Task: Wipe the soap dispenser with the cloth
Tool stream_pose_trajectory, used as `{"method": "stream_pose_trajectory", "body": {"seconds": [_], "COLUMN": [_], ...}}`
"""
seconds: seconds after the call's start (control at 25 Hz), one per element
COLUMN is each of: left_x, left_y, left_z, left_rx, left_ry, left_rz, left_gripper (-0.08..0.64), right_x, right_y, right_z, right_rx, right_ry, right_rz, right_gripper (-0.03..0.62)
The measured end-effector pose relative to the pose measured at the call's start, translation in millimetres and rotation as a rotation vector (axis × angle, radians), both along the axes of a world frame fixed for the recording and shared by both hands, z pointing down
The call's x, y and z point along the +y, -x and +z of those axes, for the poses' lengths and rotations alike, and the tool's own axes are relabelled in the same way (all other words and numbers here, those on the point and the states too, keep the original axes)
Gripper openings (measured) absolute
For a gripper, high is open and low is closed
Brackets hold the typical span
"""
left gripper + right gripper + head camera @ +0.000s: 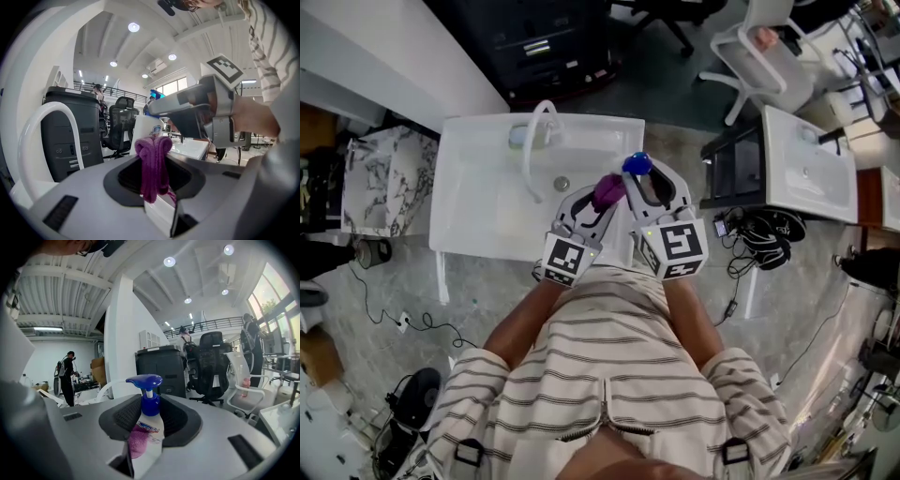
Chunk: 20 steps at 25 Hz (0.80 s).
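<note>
The soap dispenser (146, 430), a white bottle with a blue pump head (636, 165), stands upright between the jaws of my right gripper (145, 448), which is shut on it. My left gripper (157, 187) is shut on a bunched purple cloth (153, 161). In the head view both grippers hang side by side over the white sink (478, 187), the left gripper (602, 199) just left of the right gripper (649, 186). The cloth (609, 190) lies against the bottle's left side and shows as a purple patch (136, 444) there. From the left gripper view the bottle (147, 129) is right behind the cloth.
A white curved faucet (534, 141) rises at the sink's back, with the drain (562, 184) near it. A second white sink (811, 169) stands to the right, a white chair (759, 66) behind it. Cables (764, 234) lie on the floor, and a marbled bag (384, 183) sits to the left.
</note>
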State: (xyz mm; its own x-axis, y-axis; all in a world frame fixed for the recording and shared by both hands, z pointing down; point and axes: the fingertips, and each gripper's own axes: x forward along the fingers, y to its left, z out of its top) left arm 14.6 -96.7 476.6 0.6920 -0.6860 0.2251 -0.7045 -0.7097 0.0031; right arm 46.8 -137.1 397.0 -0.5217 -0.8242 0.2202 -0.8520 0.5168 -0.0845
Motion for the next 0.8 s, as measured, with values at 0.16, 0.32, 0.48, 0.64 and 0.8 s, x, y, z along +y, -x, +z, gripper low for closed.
{"method": "stream_pose_trajectory", "body": {"seconds": [0.16,0.32,0.48,0.64,0.8], "left_x": [2.0,0.6,-2.1,-4.4,-7.1], "left_y": [0.0,1.0,6.1,11.7,15.7], "left_z": [-13.3,-24.5,-26.3,-27.2,-29.7], "left_rx": [0.026,0.037,0.044,0.051,0.060], "left_ry": [-0.018,-0.040,-0.034,-0.025,-0.027], "left_rz": [0.007,0.011,-0.007,-0.019,-0.013], "left_gripper": [0.118,0.118,0.118,0.118,0.118], "right_x": [-0.5,-2.6,-3.1,-2.1,0.5], "right_y": [-4.3,-8.0,-11.2,-13.7,-17.6], "right_z": [0.3,-0.1,0.8,1.9,-0.1], "right_rx": [0.005,0.001,0.004,0.010,0.004], "right_ry": [0.002,0.002,0.004,0.010,0.009], "right_rz": [0.004,0.006,0.000,-0.012,-0.039], "right_gripper": [0.133,0.133,0.133,0.133,0.133]}}
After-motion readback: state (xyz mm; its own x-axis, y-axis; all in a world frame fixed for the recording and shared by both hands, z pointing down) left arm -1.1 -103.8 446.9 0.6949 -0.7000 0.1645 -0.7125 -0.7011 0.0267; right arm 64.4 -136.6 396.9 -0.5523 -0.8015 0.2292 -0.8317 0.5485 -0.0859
